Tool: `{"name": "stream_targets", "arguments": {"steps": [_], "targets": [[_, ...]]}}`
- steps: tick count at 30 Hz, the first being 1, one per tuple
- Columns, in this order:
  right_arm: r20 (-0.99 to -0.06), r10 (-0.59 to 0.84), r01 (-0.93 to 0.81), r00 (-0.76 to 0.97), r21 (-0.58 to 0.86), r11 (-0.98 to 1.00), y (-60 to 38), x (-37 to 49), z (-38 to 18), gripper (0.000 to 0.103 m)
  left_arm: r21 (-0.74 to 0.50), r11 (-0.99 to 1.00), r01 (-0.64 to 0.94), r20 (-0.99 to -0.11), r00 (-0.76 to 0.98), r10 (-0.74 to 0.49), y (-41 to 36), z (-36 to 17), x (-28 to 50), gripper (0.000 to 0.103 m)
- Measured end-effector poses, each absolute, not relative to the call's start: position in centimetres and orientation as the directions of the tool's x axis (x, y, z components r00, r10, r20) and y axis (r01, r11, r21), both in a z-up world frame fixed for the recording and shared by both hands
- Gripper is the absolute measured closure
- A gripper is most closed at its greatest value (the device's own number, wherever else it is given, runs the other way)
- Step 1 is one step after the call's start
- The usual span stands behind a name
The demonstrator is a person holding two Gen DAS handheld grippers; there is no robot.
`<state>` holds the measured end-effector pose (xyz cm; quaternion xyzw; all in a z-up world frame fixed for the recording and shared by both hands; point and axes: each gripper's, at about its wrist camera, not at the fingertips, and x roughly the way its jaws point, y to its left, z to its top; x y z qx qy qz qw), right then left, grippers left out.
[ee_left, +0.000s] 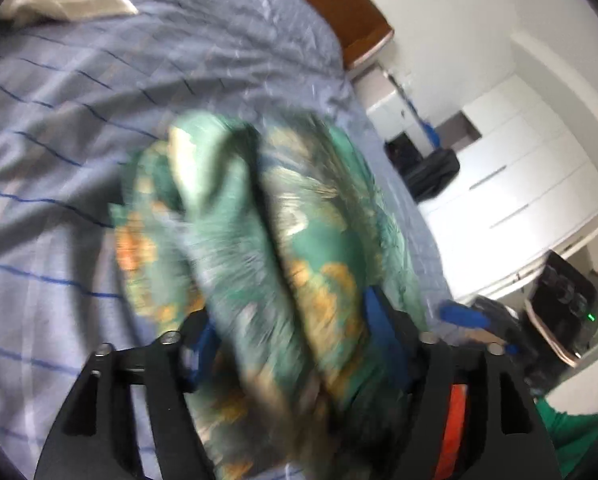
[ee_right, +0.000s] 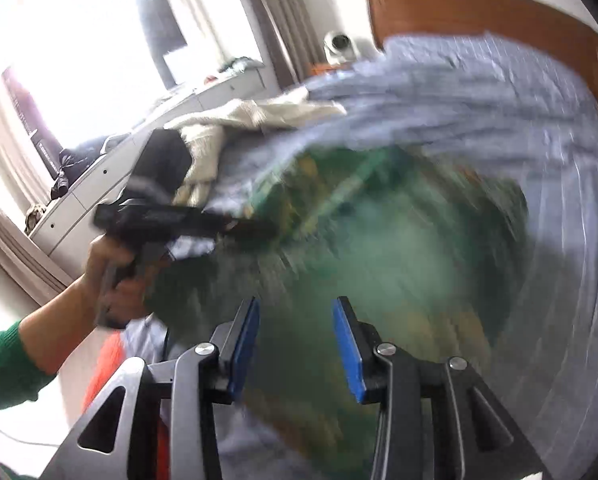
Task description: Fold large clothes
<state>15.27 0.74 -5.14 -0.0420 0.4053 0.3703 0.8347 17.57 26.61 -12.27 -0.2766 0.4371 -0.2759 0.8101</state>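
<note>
A green garment with an orange and cream print point(ee_left: 259, 248) hangs bunched between the blue pads of my left gripper point(ee_left: 295, 340), which is closed on a thick fold of it above the bed. In the right wrist view the same garment point(ee_right: 399, 248) is a blurred green mass over the bed. My right gripper point(ee_right: 295, 344) is open and empty, its blue pads point(ee_right: 349, 352) apart just short of the cloth. The left gripper point(ee_right: 171, 216) also shows there, held by a hand in a green sleeve, at the garment's left edge.
The bed has a blue-grey striped cover point(ee_left: 59, 128) and a brown headboard point(ee_right: 479, 12). Cream clothes point(ee_right: 239, 120) lie piled at the bed's far side. White drawers point(ee_left: 519, 184) and a black bag point(ee_left: 431, 168) stand beside the bed. A window point(ee_right: 99, 40) is at left.
</note>
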Motion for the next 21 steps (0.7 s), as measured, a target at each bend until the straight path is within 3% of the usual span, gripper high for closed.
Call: {"name": "stream_targets", "arguments": {"steps": [2, 6, 9, 16, 21], "targets": [[-0.706, 0.602, -0.667, 0.373, 0.247, 0.703, 3.0, 16.4, -6.4, 0.064, -0.694, 0.703, 0.158, -0.555, 0.504, -0.661, 29.1, -12.9, 16.7, 0.012], [-0.762, 0.574, -0.667, 0.299, 0.264, 0.697, 6.9, 17.7, -11.6, 0.062, -0.749, 0.662, 0.038, -0.561, 0.495, -0.663, 32.5, -16.1, 15.8, 0.01], [-0.744, 0.581, -0.649, 0.329, 0.269, 0.712, 7.1, 17.4, -11.9, 0.062, -0.766, 0.638, 0.075, -0.536, 0.475, -0.698, 32.0, -17.0, 15.8, 0.004], [-0.75, 0.573, -0.648, 0.331, 0.262, 0.716, 7.0, 16.9, -12.1, 0.063, -0.794, 0.593, 0.135, -0.509, 0.385, -0.77, 29.0, -18.3, 21.5, 0.001], [-0.746, 0.565, -0.643, 0.352, 0.246, 0.726, 7.0, 16.5, -12.5, 0.063, -0.779, 0.608, 0.153, -0.557, 0.277, -0.783, 25.6, -18.7, 25.0, 0.0]]}}
